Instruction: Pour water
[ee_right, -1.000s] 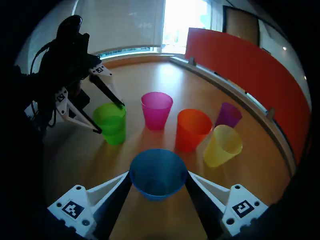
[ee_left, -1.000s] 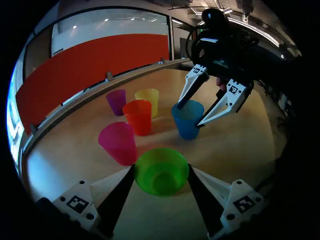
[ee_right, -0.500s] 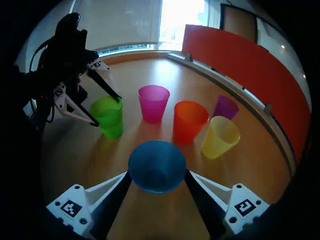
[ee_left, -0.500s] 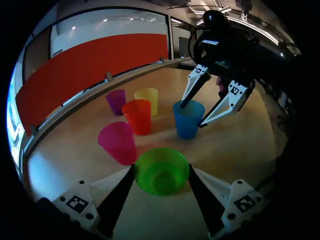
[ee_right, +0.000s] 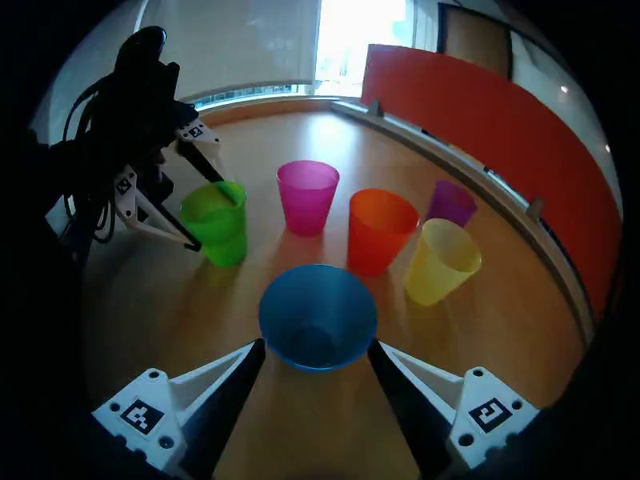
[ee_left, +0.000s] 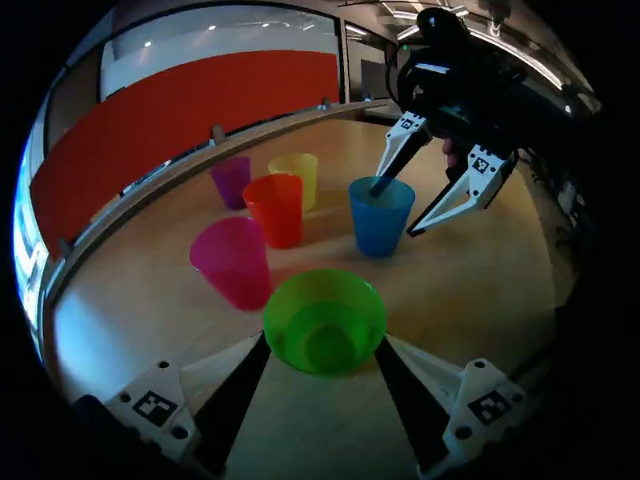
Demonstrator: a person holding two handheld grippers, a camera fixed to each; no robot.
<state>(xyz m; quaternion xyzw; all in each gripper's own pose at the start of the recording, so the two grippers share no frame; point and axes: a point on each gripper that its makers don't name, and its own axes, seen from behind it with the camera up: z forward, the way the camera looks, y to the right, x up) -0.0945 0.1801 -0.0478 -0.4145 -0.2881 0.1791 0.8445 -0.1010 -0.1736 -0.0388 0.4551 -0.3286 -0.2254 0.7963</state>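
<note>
Now: left tool (ee_left: 321,338) pinches green cup (ee_left: 324,316), right tool (ee_right: 314,342) pinches blue cup (ee_right: 318,314); hold both upright, then tilt one slowly, rim over rim

The left gripper (ee_left: 320,340) and the right gripper (ee_right: 316,344) look alike. Each has two white plastic fingers (ee_left: 216,366) lined on the inner face with black strips that taper toward the jaws. Behind the jaws, each finger widens into a white block carrying a square black-and-white marker (ee_left: 154,406) and small dark screw holes. Farther back sits a bulky black housing (ee_right: 136,104) trailing looped black cables (ee_right: 80,112).
</note>
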